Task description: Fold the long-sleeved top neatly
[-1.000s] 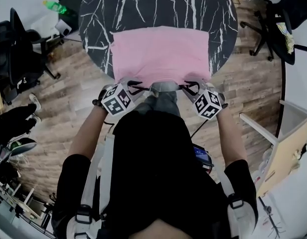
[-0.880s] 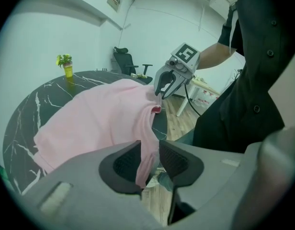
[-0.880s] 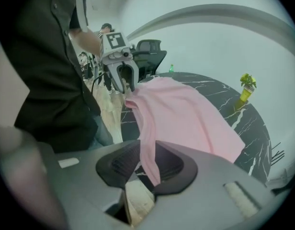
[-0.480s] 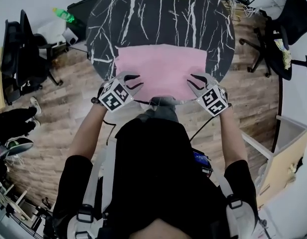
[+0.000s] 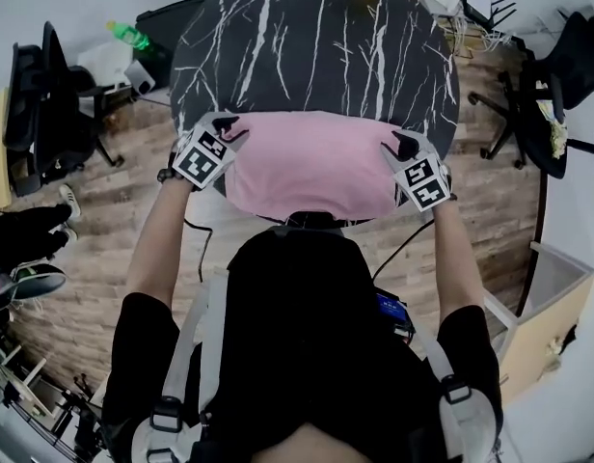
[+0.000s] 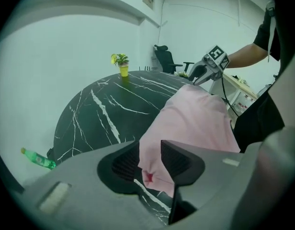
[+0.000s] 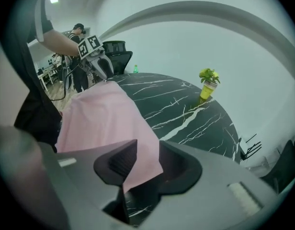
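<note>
A wooden floor (image 5: 114,210) is spreading under the whole scene, and a round black marble table (image 5: 307,46) with white veins is filling the upper middle of the head view. The person in a black shirt (image 5: 297,336) is standing at its near rim with both arms reaching forward.

The long-sleeved top (image 5: 311,162), pink and already folded into a wide band, is stretching between the two grippers over the near part of the table. Its near edge is bowing out past the rim toward the person. Whether its underside is touching the marble cannot be told.

Black office chairs (image 5: 46,95) are standing well apart from the table at the left, with more at the right.

The left gripper (image 5: 228,125) is clamping the top's left end. In the left gripper view pink cloth is filling the gap between its jaws, and a small corner is hanging below them. The right gripper (image 5: 398,146) is pinching the right end in the same way, with cloth packed between its jaws. Both pairs of jaws have just been easing a little wider, with the cloth between them.

A small plant in a yellow pot (image 6: 120,63) is sitting at the table's far edge. A green bottle (image 5: 131,35) is lying beyond the table at the left.
</note>
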Available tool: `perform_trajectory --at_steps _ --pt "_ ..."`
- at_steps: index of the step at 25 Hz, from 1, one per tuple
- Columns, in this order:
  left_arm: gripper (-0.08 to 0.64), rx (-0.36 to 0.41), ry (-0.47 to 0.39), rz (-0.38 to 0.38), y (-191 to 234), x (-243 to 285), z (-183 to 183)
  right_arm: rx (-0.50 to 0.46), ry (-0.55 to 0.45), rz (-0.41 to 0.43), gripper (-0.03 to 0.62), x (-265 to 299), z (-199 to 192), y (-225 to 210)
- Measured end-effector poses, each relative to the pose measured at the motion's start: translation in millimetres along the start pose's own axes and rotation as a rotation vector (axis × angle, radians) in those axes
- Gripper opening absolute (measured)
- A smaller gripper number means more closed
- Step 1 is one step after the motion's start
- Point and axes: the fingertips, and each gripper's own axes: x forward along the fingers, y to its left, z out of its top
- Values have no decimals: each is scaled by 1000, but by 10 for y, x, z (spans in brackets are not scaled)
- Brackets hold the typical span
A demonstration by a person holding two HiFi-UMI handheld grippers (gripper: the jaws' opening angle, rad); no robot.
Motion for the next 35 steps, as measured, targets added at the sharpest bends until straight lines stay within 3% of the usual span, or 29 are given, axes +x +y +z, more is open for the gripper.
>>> perform_trajectory --at_steps 4,7,10,12,14,16,17,28,31,33,35 --pt "193 -2 82 -40 111 204 -92 30 67 33 213 199 -103 -181" --pt "207 8 129 -68 155 380 -143 64 96 65 224 401 -208 -293" --pt "206 -4 159 -111 127 493 -191 112 131 148 222 510 -300 -242" --pt "185 -9 174 -137 108 534 -220 116 138 179 193 536 -313 -209" --pt "153 -16 174 -142 131 555 -230 88 132 181 103 556 -303 -217" --pt "67 -35 164 -120 198 552 -222 57 120 179 51 566 -266 -227" --pt "40 -46 157 -105 237 546 -213 47 114 173 45 563 -235 -243" --pt "40 -133 54 2 701 437 59 75 -8 -6 40 573 167 -933" --pt "100 -143 49 31 733 465 75 59 14 -35 51 598 169 -937" --pt "152 -132 27 74 758 436 111 42 10 -51 119 583 197 -904" --pt "178 -124 -7 104 723 367 179 30 -16 -68 140 511 257 -866"
